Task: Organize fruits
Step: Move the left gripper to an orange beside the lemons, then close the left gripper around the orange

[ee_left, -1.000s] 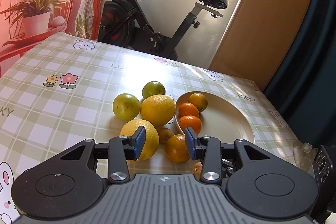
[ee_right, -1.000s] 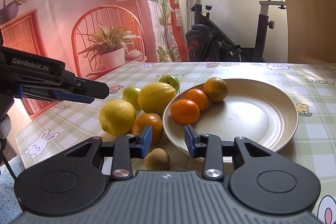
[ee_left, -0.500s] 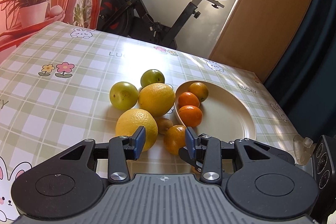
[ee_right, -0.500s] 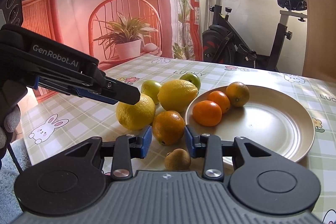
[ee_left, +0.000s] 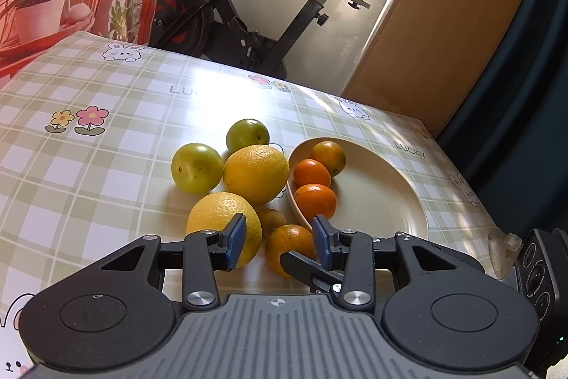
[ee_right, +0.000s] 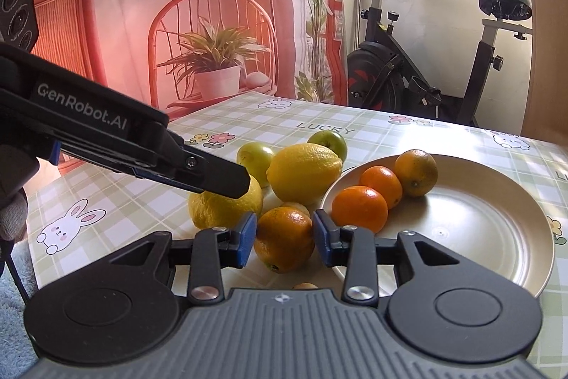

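In the right wrist view, the right tool (ee_right: 284, 238) stands at medium width, and the round orange with a dimpled, slightly greenish skin (ee_right: 284, 237) sits between its two blue pads (ee_right: 246, 238), low in the centre of the frame. Whether the pads already touch the skin I cannot tell; I judge they do not press it yet. This tool is the nearer one. The fruit is nearly a ball, so no axis matters.

The left tool (ee_left: 278, 242) is open and holds nothing. It hovers over the same orange (ee_left: 287, 249) and a large yellow rough-skinned citrus (ee_left: 220, 222), with a small brown fruit (ee_left: 271, 219) just behind.

To the right lies the round beige smooth plate (ee_right: 497, 237), with three small oranges (ee_right: 360, 208) touching each other along its left rim. Two green smooth round fruits (ee_left: 195, 167) rest further back on the checked glossy surface (ee_left: 88, 166).
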`<state>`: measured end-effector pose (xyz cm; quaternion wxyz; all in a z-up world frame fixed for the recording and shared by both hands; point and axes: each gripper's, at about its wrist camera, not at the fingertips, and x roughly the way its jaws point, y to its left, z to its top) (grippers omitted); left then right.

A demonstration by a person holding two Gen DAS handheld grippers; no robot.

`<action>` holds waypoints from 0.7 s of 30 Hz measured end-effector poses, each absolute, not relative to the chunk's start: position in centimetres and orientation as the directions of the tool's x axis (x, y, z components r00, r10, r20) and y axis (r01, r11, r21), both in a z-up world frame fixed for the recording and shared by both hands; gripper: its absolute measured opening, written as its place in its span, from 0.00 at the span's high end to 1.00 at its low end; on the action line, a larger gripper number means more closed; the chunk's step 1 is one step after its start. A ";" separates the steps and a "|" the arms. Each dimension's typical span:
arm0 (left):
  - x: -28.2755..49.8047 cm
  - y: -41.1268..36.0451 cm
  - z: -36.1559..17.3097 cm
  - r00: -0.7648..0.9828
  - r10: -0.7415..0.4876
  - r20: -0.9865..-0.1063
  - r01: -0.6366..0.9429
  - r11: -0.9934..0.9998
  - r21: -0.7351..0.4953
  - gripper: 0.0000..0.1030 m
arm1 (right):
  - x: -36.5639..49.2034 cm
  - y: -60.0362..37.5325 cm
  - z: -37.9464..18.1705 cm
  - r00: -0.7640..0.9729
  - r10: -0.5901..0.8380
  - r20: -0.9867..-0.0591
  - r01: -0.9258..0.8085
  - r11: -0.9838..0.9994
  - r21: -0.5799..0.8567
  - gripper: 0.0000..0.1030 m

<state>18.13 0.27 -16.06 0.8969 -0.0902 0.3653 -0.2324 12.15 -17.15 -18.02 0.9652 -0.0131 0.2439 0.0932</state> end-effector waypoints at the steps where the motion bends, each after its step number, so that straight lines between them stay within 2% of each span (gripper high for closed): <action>1: 18.2 0.2 -16.1 0.623 -0.485 -0.613 0.351 0.874 -0.335 0.59 | 11.9 -17.1 -18.0 0.864 0.189 -0.467 -0.202 0.979 0.022 0.63; 11: 18.2 -0.4 -16.4 0.600 -0.517 -0.610 0.369 0.856 -0.362 0.59 | 12.1 -17.6 -18.1 0.849 0.216 -0.482 -0.208 0.976 0.071 0.63; 21: 17.3 -0.7 -16.3 0.595 -0.506 -0.625 0.384 0.862 -0.332 0.59 | 12.7 -17.7 -18.3 0.824 0.227 -0.519 -0.212 0.973 0.090 0.58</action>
